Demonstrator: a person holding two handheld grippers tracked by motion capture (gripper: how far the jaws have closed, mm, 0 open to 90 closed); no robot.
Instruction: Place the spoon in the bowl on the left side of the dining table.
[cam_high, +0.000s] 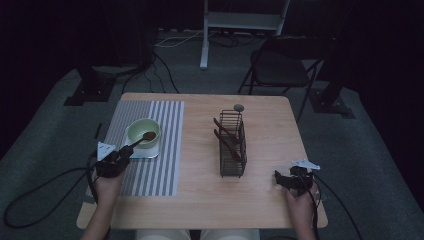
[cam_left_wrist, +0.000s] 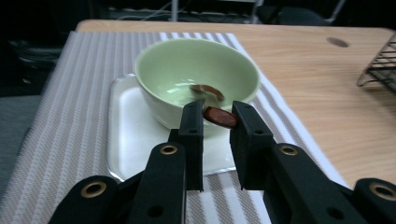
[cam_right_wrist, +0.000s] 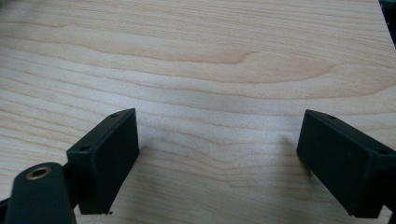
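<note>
Two forearms come in over the near edge of the table. By the near right corner the right gripper rests on bare wood, its jaws standing wide with nothing between them. Over at the near left, the left gripper sits above the striped mat, closed tight on the handle of a wooden spoon — in the left gripper view the dark handle end is pinched between the two black pads.

From there the spoon slants up and away so that its brown oval head lies inside the pale green bowl, which stands on a small clear tray on the mat. The spoon looks slim, smooth and dark, the bowl glossy and light.

My worry is the grip: it takes only the very tip of the handle, so the spoon could pivot or slip out if the hand tilts. Pushing the head against the bowl's wall could also shove the bowl across its slick tray, or tip it.

Farther on, near the table's middle, a black wire rack holds more wooden utensils, and a small grey disc lies by the far edge.
</note>
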